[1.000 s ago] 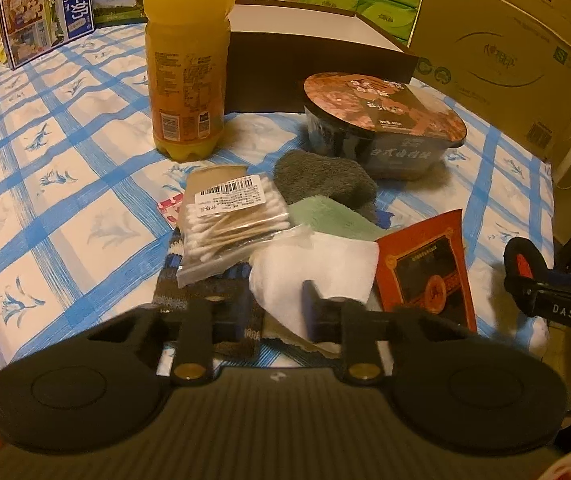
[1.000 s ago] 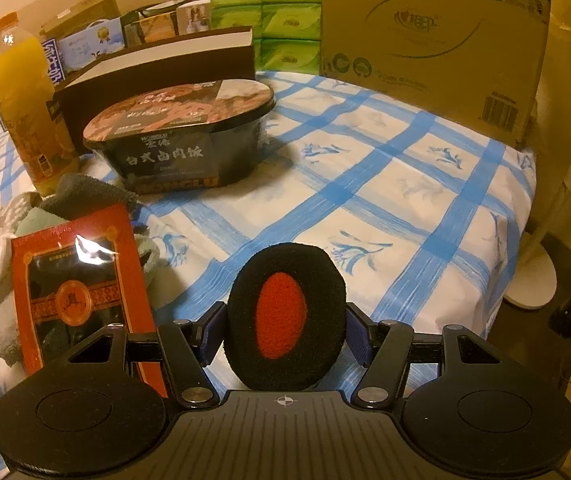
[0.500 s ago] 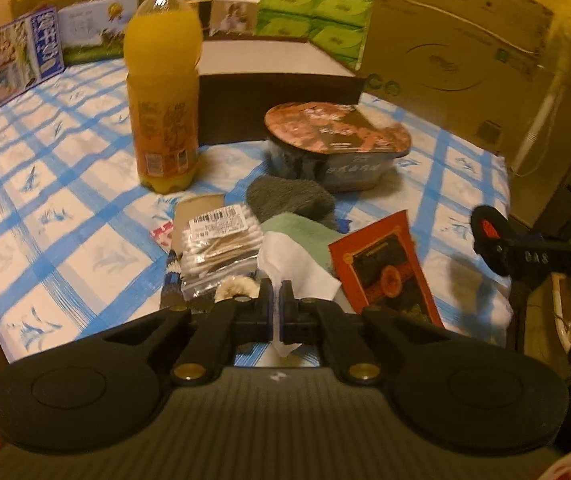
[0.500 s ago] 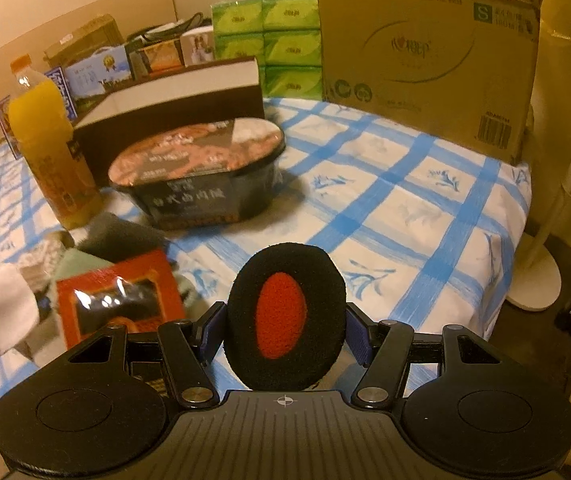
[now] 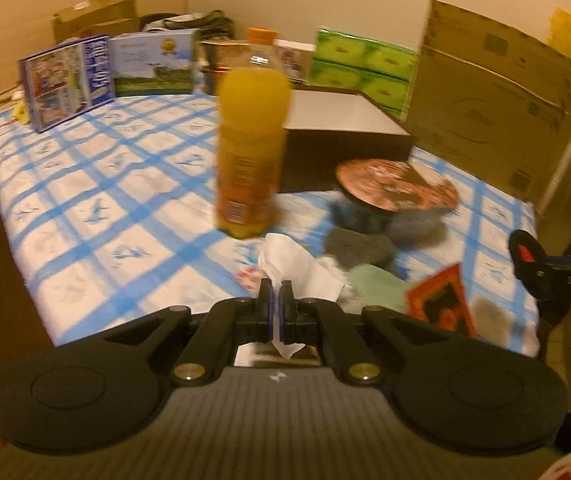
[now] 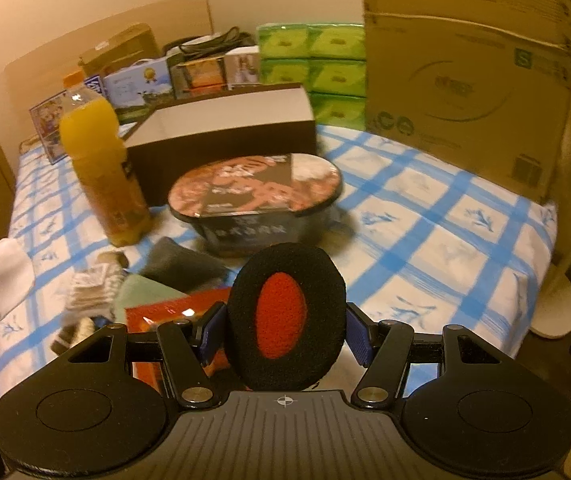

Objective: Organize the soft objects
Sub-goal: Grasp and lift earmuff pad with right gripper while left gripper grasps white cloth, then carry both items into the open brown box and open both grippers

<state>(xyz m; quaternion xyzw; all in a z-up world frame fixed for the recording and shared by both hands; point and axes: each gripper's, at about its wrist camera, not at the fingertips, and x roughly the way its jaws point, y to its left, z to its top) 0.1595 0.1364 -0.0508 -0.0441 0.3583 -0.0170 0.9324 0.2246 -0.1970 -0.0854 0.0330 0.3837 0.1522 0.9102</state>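
My left gripper (image 5: 276,300) is shut on a white cloth (image 5: 297,266) and holds it lifted above the table; the cloth also shows at the left edge of the right wrist view (image 6: 3,276). My right gripper (image 6: 285,328) is shut on a black round pad with a red centre (image 6: 283,316), held above the table's near edge; it also shows in the left wrist view (image 5: 525,258). A grey cloth (image 6: 183,266) and a pale green cloth (image 6: 145,294) lie on the blue-checked tablecloth (image 6: 425,240).
An orange juice bottle (image 5: 251,152), a sealed noodle bowl (image 6: 255,204), a red packet (image 5: 443,308), a bag of cotton swabs (image 6: 91,290) and an open dark box (image 6: 221,128) stand nearby. A large cardboard box (image 6: 465,76) and green tissue packs (image 6: 313,68) line the back.
My left gripper closed on the white cloth and lifted it up and back from the pile. The right gripper also rose and drew back, still holding the pad.
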